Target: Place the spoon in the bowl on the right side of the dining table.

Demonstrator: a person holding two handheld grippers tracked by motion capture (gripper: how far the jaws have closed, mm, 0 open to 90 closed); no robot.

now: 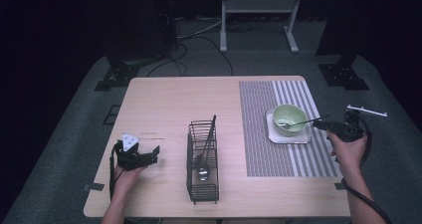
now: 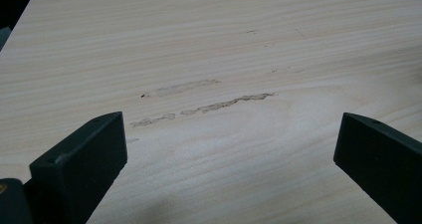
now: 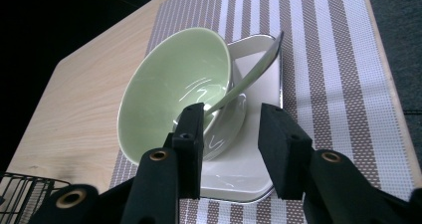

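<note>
A pale green bowl (image 1: 293, 114) (image 3: 169, 84) stands on a white square plate (image 1: 288, 137) (image 3: 244, 176) on the striped placemat (image 1: 263, 149) (image 3: 338, 84). A metal spoon (image 1: 304, 121) (image 3: 251, 67) lies with one end in the bowl and its handle over the rim toward the table's right. My right gripper (image 1: 322, 125) (image 3: 233, 112) is by the bowl's right side, open. The spoon passes behind the tip of one jaw, and no pad presses on it. My left gripper (image 1: 153, 154) (image 2: 229, 129) rests open over bare wood at the front left.
A black wire basket (image 1: 203, 191) (image 3: 20, 189) stands at the front middle, holding a spoon (image 1: 202, 172) and a dark utensil (image 1: 212, 128). The placemat reaches close to the table's right edge. Stands and cables sit on the floor beyond the far edge.
</note>
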